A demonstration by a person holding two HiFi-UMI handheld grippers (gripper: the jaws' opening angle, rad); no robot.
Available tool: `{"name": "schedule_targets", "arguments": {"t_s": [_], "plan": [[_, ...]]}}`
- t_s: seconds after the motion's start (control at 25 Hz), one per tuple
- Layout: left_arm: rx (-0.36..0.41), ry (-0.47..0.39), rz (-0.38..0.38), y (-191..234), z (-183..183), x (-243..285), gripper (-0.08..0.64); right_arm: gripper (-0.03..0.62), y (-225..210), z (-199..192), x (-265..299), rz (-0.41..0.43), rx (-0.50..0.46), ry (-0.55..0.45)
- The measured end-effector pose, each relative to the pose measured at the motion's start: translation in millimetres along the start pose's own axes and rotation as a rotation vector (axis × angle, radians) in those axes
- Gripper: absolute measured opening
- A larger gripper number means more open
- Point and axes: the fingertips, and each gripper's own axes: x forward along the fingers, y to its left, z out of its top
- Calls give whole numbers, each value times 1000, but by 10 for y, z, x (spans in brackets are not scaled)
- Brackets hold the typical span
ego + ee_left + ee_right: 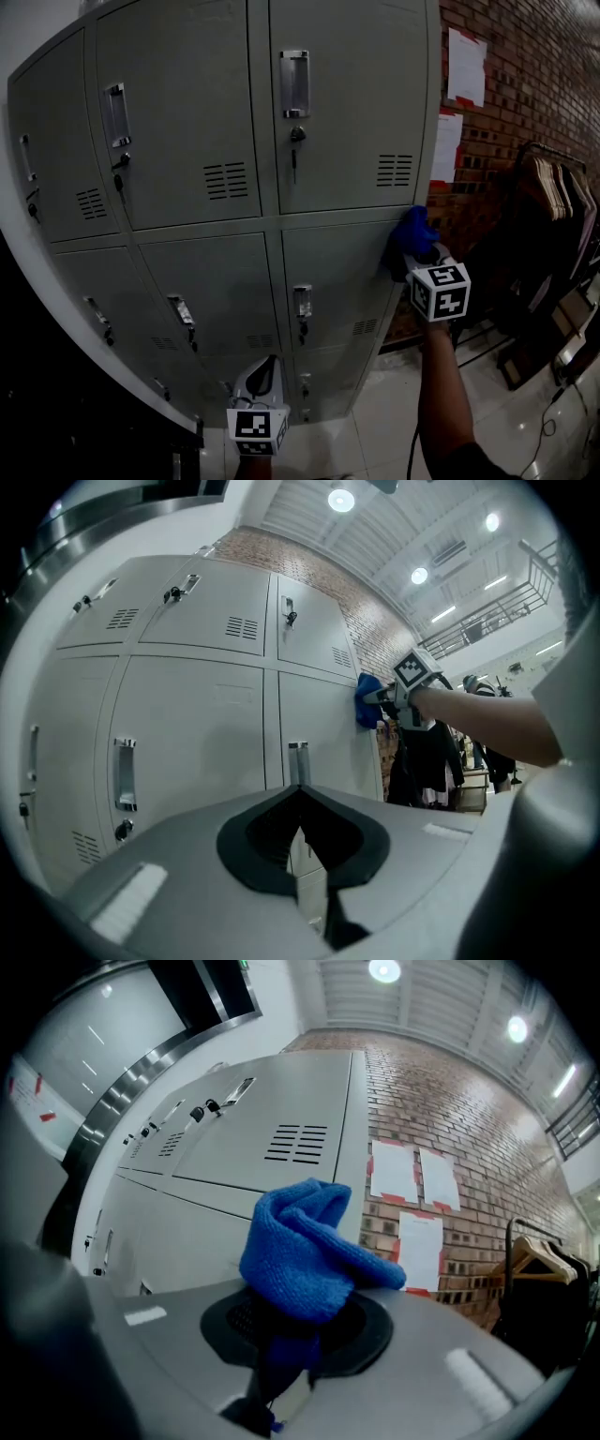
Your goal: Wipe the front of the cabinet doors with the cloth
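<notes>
The right gripper [421, 259] presses a cloth [411, 231] against the cabinet [187, 112] at its right-hand edge, on the top corner of a door in the second row, just under the seam with the row above. To the left the grey door fronts run on flat and open, broken only by handles [293, 82], key locks and small vent slots. To the right there is little room. The cabinet's side ends just past the cloth, and a brick wall [525, 75] with papers [466, 66] taped to it stands close behind. A clothes rack [553, 187] with hangers stands further right on the pale tiled floor [394, 412].

The cloth [305, 1251] is bright blue with a knitted, nubbly surface. It is bunched into a thick folded wad that bulges out past the jaws of the right gripper [291, 1335], which are clamped tight on its lower part.

The left gripper [262, 375] hangs low in front of the bottom doors, apart from them. Its jaws are closed together at the tips with nothing between them [302, 803].
</notes>
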Motion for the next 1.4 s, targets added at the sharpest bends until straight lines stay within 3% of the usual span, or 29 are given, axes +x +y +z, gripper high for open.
{"name": "schedule_targets", "arguments": {"t_s": [0.12,0.32,0.56,0.8,1.08,1.4], "plan": [[-2,-10,-6,-24,31,-17,15,77,119,61,-125,9,-5,-18],[2,-14,6,15,53,-46,15,75,732,208,-235,98,23,-87],[23,-33,30,80,123,-128,15,75,1763,85,-29,270,23,-56],[34,-6,73,258,38,-235,15,75,2236,50,224,344,0,-25],[18,-14,101,382,91,-301,15,72,2262,44,281,321,-12,-31],[-17,-20,82,372,107,-267,15,72,1863,-112,233,254,-2,-14]]}}
